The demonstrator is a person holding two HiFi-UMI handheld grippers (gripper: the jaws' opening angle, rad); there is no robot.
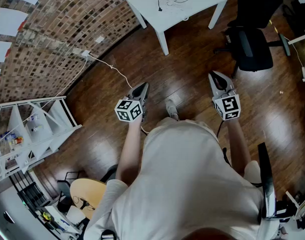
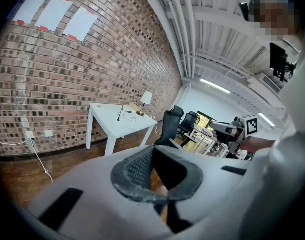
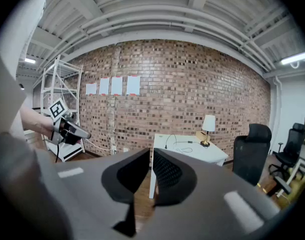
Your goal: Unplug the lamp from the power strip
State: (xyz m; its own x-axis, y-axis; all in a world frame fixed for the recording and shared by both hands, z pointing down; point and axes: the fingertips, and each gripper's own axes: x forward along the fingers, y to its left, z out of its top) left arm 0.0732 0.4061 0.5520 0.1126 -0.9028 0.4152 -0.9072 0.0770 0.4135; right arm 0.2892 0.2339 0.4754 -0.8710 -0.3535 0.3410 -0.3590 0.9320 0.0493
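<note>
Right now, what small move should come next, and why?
Probably step toward the table, carrying both grippers forward. The lamp stands on it across the room, with a cable lying on the top. The left gripper and right gripper are shut and empty over the floor, too far away to reach any plug.

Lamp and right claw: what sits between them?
Bare wood floor, then the white tabletop with a black cable on it; the right gripper view shows this.
</note>
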